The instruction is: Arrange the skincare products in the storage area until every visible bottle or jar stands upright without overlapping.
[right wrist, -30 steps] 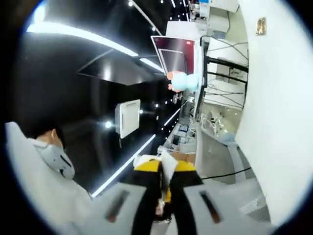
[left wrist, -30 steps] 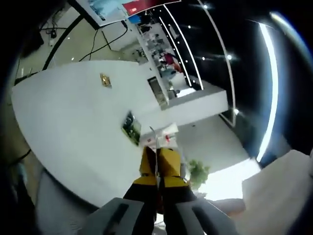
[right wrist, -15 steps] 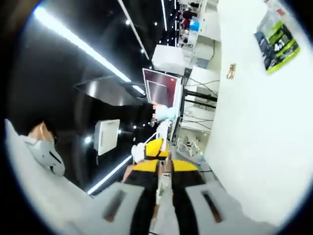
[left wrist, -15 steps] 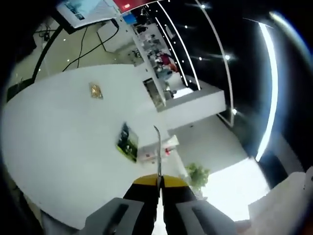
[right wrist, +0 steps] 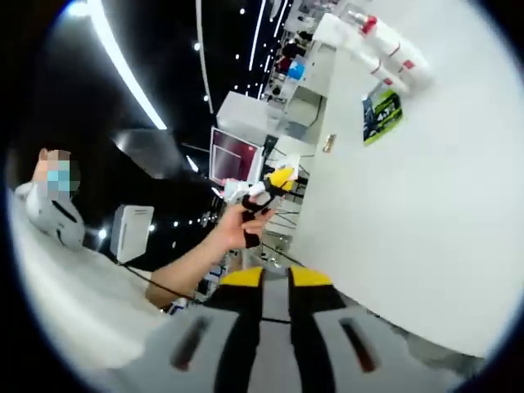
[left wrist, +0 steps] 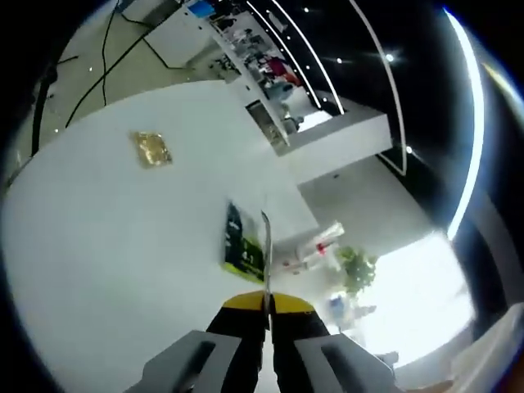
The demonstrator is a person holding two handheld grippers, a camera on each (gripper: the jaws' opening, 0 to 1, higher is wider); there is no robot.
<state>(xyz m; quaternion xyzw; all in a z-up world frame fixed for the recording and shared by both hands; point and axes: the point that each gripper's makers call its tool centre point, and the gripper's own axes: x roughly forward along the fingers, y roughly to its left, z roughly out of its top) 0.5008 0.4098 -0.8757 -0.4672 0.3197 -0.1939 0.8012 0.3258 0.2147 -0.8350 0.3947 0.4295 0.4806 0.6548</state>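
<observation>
In the left gripper view the left hand-held gripper (left wrist: 264, 301) rises from the bottom edge with its yellow-tipped jaws pressed together, clenched on nothing, above a white tabletop (left wrist: 123, 237); on that tabletop a dark green packet (left wrist: 243, 243) lies flat just beyond the jaw tips; just beside it, toward the tabletop's far edge, clear skincare bottles (left wrist: 315, 246) with red marks lie on their sides, close together; a small gold sachet (left wrist: 151, 149) lies well apart from them on the bare white surface.

In the right gripper view the right hand-held gripper (right wrist: 276, 282) shows its yellow tips with a narrow gap between them, holding nothing; whether it is fully released I cannot tell; the same tabletop (right wrist: 426, 205) runs up the right side, with the green packet (right wrist: 381, 112) on it and the bottles (right wrist: 381, 45) lying near its far end, white with red caps; the gold sachet (right wrist: 328, 143) sits by the tabletop's edge; the person's left hand (right wrist: 237, 228) holds the left hand-held gripper (right wrist: 277, 180) out in the air, off the tabletop.
</observation>
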